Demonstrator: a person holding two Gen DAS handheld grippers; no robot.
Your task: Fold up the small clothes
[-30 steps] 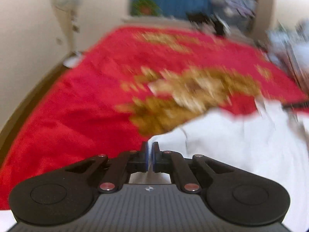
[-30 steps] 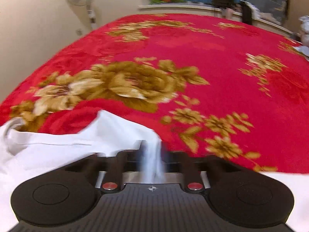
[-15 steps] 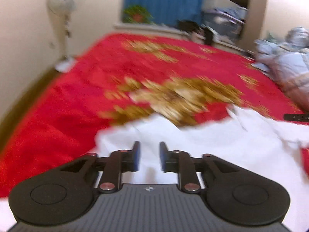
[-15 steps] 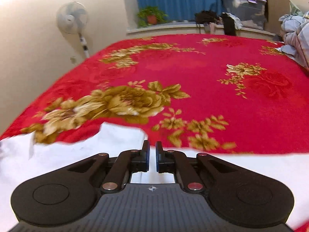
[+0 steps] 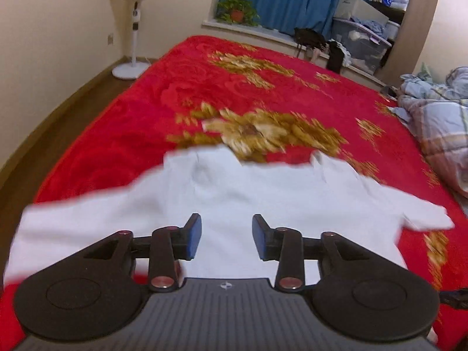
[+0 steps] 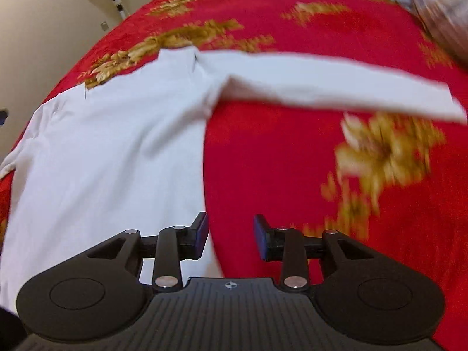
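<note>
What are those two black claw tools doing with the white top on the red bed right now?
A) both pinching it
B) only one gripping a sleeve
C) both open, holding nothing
C: the left gripper and right gripper both gape with nothing between their fingers, and the white top lies spread on the red blanket.

A white long-sleeved shirt is lying spread flat on the red floral blanket, its collar end pointing away. One sleeve is stretching straight out sideways across the blanket; the body is showing only slight wrinkles.
</note>
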